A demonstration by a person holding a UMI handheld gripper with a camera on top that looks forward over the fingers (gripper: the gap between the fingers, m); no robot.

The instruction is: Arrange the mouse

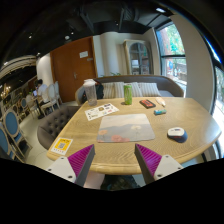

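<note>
We see the gripper [115, 160] with its fingers [80, 160] spread wide apart, nothing held between them, purple pads facing in. They hang above the near edge of the wooden desk [110, 150].

Just ahead of the fingers lies a grey mouse pad [126, 127], flat on the desk, bare on top. The mouse [177, 133] sits off the pad, well to its right, near the desk's right rim and apart from the fingers.

To the left of the fingers, at the desk's near left corner, we note a yellow book [62, 146]. Beyond the pad lies a sheet of printed papers [100, 112]. Further back stand a green bottle [127, 95], a dark flat object [148, 103] and a small teal item [160, 111]; we can't tell what those two are.

Behind the desk, a grey sofa [120, 88] with pillows, a wooden door [73, 65] and a window [172, 50].
</note>
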